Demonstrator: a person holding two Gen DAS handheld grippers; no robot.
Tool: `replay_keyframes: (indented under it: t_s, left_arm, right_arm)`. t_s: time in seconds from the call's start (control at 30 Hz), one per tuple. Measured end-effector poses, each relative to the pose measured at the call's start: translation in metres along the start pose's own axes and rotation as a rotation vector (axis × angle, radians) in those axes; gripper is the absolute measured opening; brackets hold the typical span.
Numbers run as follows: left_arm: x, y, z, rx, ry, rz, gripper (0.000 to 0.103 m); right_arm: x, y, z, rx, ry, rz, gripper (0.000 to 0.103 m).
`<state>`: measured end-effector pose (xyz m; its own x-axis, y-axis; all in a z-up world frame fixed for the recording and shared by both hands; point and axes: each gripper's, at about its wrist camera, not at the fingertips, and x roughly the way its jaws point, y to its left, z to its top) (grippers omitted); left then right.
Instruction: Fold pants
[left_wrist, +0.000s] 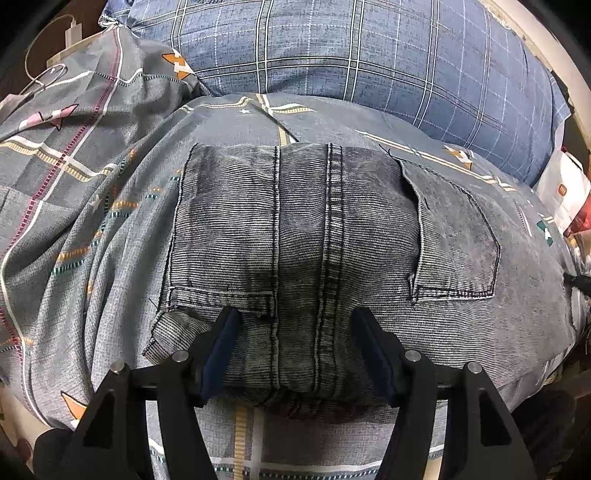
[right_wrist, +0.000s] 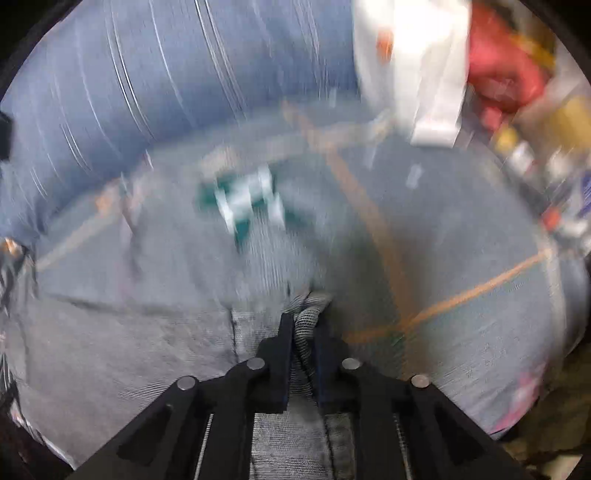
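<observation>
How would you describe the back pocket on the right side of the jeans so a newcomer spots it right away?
Start at the big blue plaid pillow at the top of the left wrist view, then drop to the folded grey jeans lying on the patterned grey bedsheet. The pocket is the stitched patch right of the doubled centre seam, with its upper corner flapped open, unlike the flat pocket at the left.

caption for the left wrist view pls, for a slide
Left gripper open astride the folded grey jeans on a patterned bedsheet, blue plaid pillow behind.
</observation>
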<state>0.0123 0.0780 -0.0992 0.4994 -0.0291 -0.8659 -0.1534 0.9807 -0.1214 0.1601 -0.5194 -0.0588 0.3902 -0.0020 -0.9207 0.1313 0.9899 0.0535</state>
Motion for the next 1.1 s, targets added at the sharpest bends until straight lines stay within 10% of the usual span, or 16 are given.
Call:
replay_keyframes:
  t_s: [0.17,0.27,0.43,0.5,0.7,0.87,0.97,1.1]
  left_arm:
    - [-0.028,-0.010,0.015,0.005,-0.061,-0.041,0.066]
    - [-0.044,-0.023,0.025,0.033,-0.120,-0.066,0.067]
    - [-0.015,-0.036,0.026,0.083,-0.065,-0.022,0.078]
    - [0.019,-0.030,0.015,0.098,0.059,0.027,0.083]
    - [-0.023,-0.032,0.038,0.069,-0.077,-0.032,0.085]
    - [-0.004,-0.048,0.057,0.165,-0.091,0.051,0.085]
    - [0.026,-0.037,0.043,0.141,0.002,0.053,0.086]
    - [0.024,-0.035,0.024,0.180,-0.094,0.069,0.090]
  right_arm:
    - [-0.056,0.003,-0.007,0.000,-0.137,-0.036,0.018]
    - [-0.088,0.019,-0.018,0.000,-0.177,0.087,0.018]
    - [-0.027,0.035,-0.047,-0.022,0.144,0.132,0.030]
    - [-0.035,0.040,-0.045,-0.032,0.128,0.111,0.029]
    - [-0.085,0.132,0.012,-0.196,0.018,0.353,0.029]
    - [-0.029,0.265,0.052,-0.421,0.195,0.538,0.029]
    - [0.016,0.306,0.059,-0.524,0.286,0.539,0.029]
    - [0.050,0.326,0.050,-0.609,0.387,0.570,0.029]
